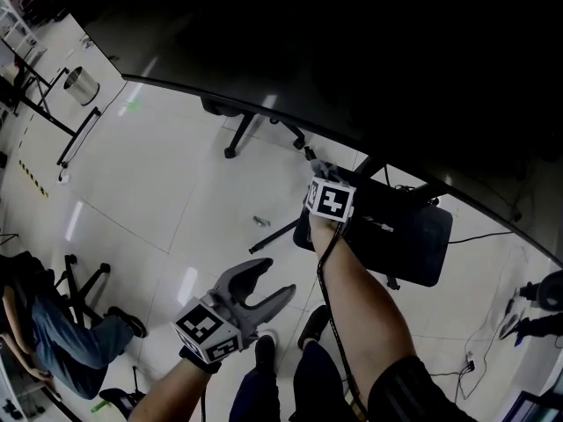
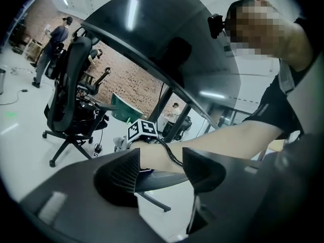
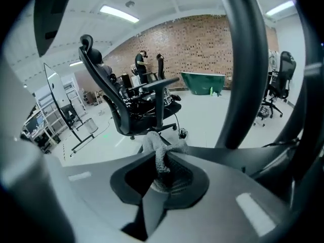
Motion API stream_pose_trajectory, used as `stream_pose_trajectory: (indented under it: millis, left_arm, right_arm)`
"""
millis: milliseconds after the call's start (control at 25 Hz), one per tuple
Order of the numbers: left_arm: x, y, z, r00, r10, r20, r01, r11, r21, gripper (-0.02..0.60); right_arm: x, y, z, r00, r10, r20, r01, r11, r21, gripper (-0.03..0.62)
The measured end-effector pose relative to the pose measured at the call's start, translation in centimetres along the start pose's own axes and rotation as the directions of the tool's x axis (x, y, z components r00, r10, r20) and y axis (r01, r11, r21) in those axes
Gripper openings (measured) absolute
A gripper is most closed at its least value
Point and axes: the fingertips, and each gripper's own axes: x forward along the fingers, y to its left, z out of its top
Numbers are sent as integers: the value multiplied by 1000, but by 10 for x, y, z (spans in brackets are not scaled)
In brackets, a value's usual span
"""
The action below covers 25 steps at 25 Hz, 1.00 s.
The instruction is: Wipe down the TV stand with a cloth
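A broad, dark, curved screen (image 1: 352, 51) overhangs a glossy white floor (image 1: 158, 174) with open room to the left. Under its edge, the right gripper (image 3: 161, 162) pinches a crumpled grey knitted cloth (image 3: 158, 145) beside the black TV stand (image 1: 409, 231). The left gripper (image 1: 269, 281) hangs lower over bare floor, its ribbed jaws spread and empty. A black office chair (image 3: 109, 92) stands beyond.

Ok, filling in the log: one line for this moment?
left tongs open, empty | right tongs shut on cloth | cloth bunched, beside stand pole
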Motion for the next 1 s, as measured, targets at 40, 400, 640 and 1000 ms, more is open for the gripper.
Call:
stream_pose_trajectory:
  millis: [40, 400, 640, 1000]
  left_arm:
    - [3, 2, -1, 1000, 2, 0, -2, 1000, -6, 285]
    - [14, 6, -6, 1000, 7, -16, -7, 1000, -21, 285]
    - [14, -1, -5, 1000, 0, -24, -1, 1000, -6, 285]
    - [9, -30, -21, 997, -47, -56, 47, 999, 6, 285]
  right_arm:
    - [4, -2, -1, 1000, -12, -14, 12, 1000, 4, 44]
    - [13, -4, -13, 997, -7, -83, 8, 1000, 18, 44]
    - [-15, 15, -52, 993, 57, -101, -58, 998, -15, 44]
    - [-67, 41, -128, 983, 151, -107, -164, 978, -130, 44]
